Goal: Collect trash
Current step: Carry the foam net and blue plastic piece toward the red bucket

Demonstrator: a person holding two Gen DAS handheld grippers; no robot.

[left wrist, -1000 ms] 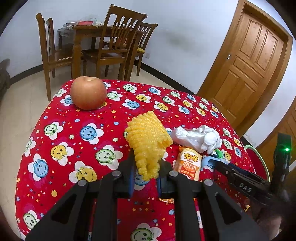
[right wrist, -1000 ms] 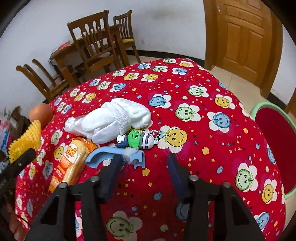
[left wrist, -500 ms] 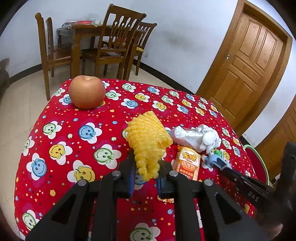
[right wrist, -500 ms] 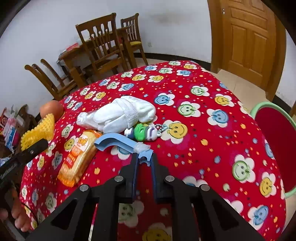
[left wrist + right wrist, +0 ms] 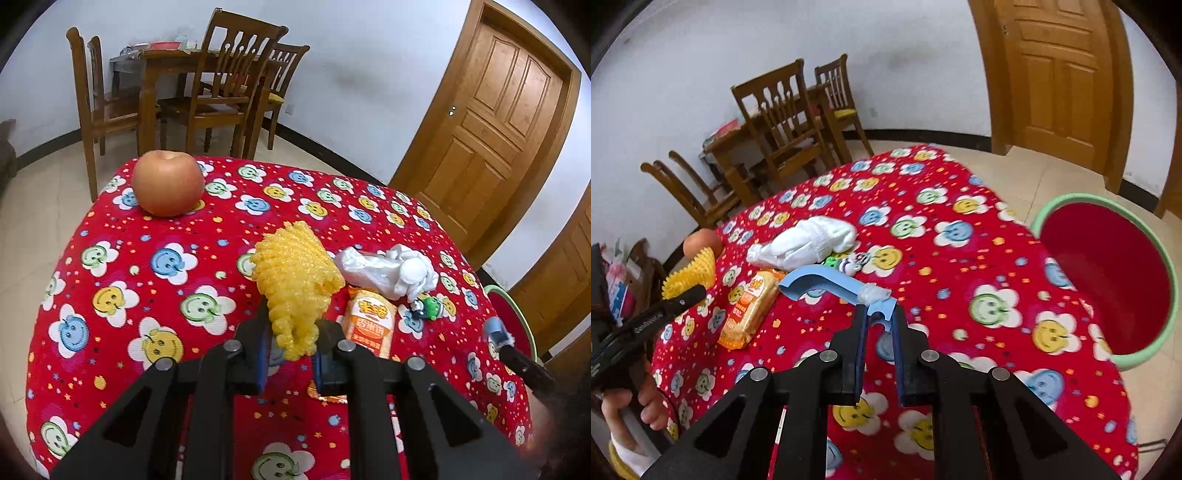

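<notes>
My left gripper [image 5: 291, 332] is shut on a yellow foam fruit net [image 5: 295, 277], held just above the red smiley tablecloth [image 5: 147, 258]. In the right wrist view my right gripper [image 5: 881, 314] is shut on the end of a curved blue plastic piece [image 5: 827, 282] with a white wad taped to it, lifted off the cloth. A red bin with a green rim [image 5: 1108, 277] stands beside the table on the right. On the cloth lie an orange snack packet [image 5: 750, 306], a white bundle in clear plastic [image 5: 809, 243] and a small green toy keychain [image 5: 846, 264].
An apple [image 5: 168, 182] sits at the table's far left. Wooden chairs and a table [image 5: 207, 85] stand behind, with a wooden door [image 5: 498, 129] to the right. A hand [image 5: 631, 402] holding the left gripper shows at the left edge of the right wrist view.
My right gripper shut on the blue plastic piece, lifted it off the cloth and carried it right, towards the red bin. The left gripper kept still with the foam net.
</notes>
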